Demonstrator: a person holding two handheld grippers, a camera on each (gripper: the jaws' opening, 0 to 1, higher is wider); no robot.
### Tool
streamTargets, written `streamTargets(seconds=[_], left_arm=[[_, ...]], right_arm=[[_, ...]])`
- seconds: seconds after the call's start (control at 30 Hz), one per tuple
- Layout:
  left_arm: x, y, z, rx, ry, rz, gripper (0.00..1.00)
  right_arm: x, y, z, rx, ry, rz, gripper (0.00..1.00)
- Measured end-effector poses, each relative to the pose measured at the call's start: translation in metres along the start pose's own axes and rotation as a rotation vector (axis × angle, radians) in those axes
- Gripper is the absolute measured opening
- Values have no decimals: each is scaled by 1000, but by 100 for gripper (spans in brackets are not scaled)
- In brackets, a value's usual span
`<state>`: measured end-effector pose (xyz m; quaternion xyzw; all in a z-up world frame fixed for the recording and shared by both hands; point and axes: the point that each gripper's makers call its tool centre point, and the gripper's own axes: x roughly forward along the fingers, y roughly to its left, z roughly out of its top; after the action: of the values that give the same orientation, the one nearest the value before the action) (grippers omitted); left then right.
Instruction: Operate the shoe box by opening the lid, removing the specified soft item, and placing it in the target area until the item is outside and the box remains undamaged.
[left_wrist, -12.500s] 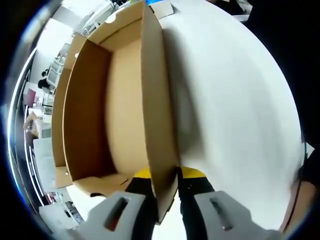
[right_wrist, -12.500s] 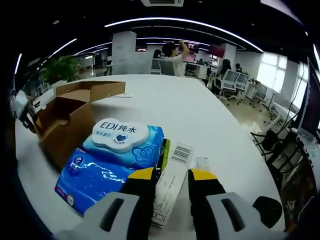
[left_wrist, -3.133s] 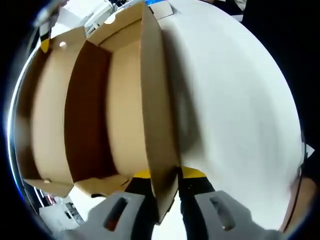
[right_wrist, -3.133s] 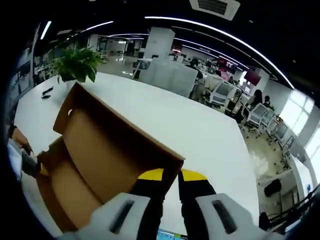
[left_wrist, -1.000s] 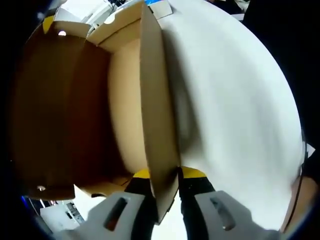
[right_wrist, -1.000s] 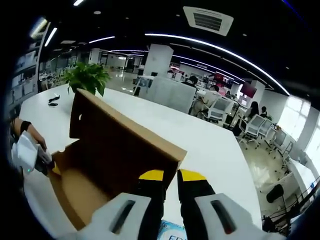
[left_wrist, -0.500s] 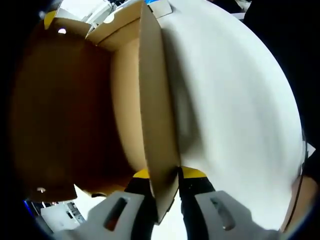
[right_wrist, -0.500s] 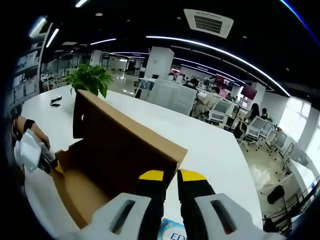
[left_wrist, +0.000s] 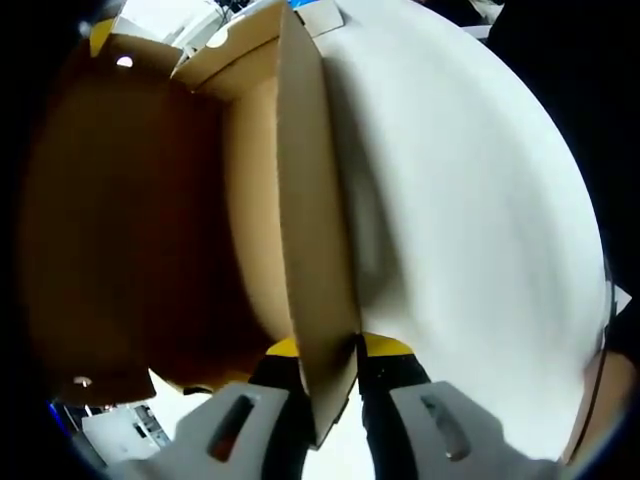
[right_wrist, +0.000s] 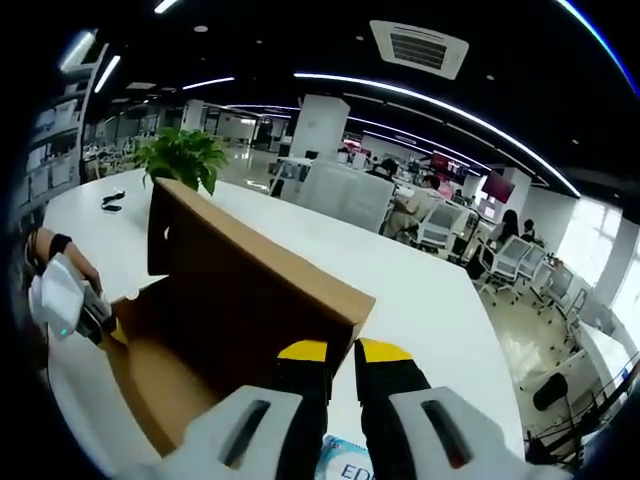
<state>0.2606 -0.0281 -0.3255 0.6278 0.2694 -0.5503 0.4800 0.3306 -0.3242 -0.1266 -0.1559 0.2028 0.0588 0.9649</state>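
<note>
In the left gripper view, the left gripper (left_wrist: 325, 358) rises from the bottom of the frame, and its yellow-tipped jaws are clamped on the side wall of the shoe box (left_wrist: 250, 190), one jaw inside the wall and one outside. This cardboard wall runs from the jaws up to the top centre of the frame. To the left of it the inside of the box is seen, brown and without any item in the visible part. The lid (left_wrist: 100, 220) covers the left side of the frame as a dark brown surface, with a small round hole near its upper left corner. To the right of the wall lies the white table (left_wrist: 470, 220), which carries a soft shadow just beside the box.

In the right gripper view, the right gripper (right_wrist: 340, 352) comes up from the bottom centre, and its jaws are closed on the edge of the lid (right_wrist: 255, 290), near its right corner. The lid stands tilted over the open shoe box (right_wrist: 150, 385), which is at the lower left of the frame. At the far left edge the left gripper (right_wrist: 85, 318) is seen touching the box, with a person's hand behind it. A blue pack of wipes (right_wrist: 345, 468) shows partly at the bottom, between the jaws of the right gripper, outside the box. The table (right_wrist: 430, 300) stretches to the right, and a green plant (right_wrist: 180, 155) stands at the upper left, behind the box.
</note>
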Motion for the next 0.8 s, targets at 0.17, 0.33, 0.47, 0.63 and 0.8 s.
streamTargets(seconds=[0.17, 0.33, 0.47, 0.63, 0.8], left_arm=[[0, -1, 0, -1, 1, 1, 14], [0, -1, 0, 0, 2, 1, 14], [0, -1, 0, 3, 2, 1, 14], [0, -1, 0, 2, 3, 1, 14], [0, -1, 0, 1, 4, 1, 14]], right_arm=[[-2, 1, 0, 1, -4, 2, 7], [-4, 2, -1, -9, -7, 4, 7], [-6, 3, -2, -1, -13, 5, 7], [-9, 5, -3, -10, -22, 8, 7], [-11, 6, -4, 2, -27, 12, 7]])
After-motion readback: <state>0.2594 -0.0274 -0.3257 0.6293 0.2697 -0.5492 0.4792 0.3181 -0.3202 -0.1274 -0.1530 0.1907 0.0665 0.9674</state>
